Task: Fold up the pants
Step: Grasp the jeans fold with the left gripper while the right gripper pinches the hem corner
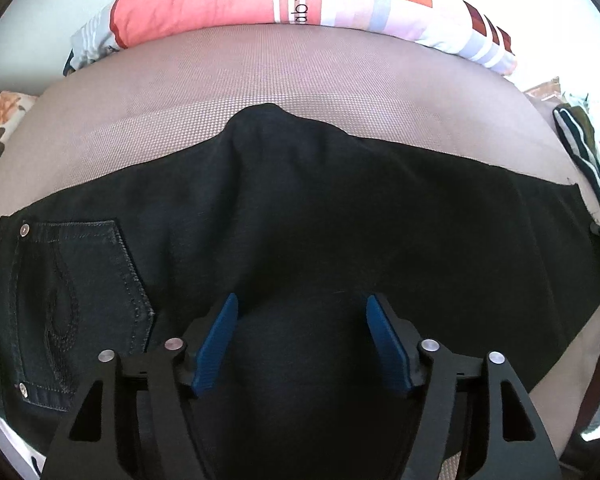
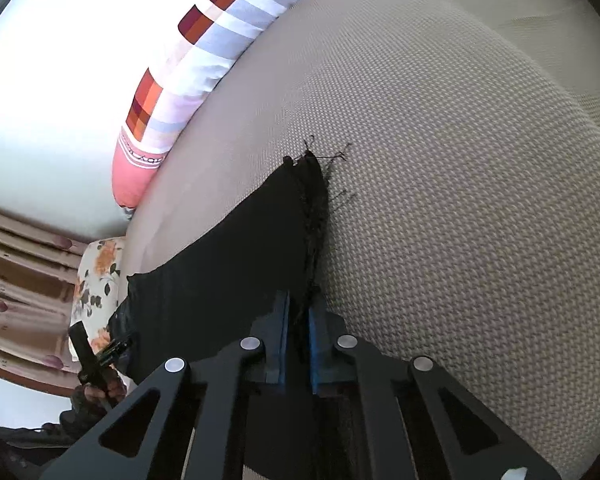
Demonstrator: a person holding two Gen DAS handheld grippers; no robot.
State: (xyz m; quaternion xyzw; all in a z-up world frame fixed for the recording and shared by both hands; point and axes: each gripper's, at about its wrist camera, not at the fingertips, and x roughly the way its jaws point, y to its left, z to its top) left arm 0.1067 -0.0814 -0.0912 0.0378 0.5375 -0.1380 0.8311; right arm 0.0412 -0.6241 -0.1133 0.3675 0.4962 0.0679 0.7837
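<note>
While black jeans (image 1: 300, 208) lie flat across beige mesh mattress (image 1: 219, 92), right gripper (image 2: 298, 312) clamped on frayed hem (image 2: 314, 200), left gripper (image 1: 300, 320) apart above mid-leg; carry hem toward waistband, keep edges aligned, lift low

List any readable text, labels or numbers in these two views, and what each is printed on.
"aby", with the start hidden: runs sideways along the white stripe of the pink patchwork pillow, left wrist view.
"Mam", cut off by the frame edge: smaller print beside it on the same stripe.
The same pillow's lettering in the right wrist view is too blurred to read.
No text on the black pants, the beige mattress cover or either gripper.
</note>
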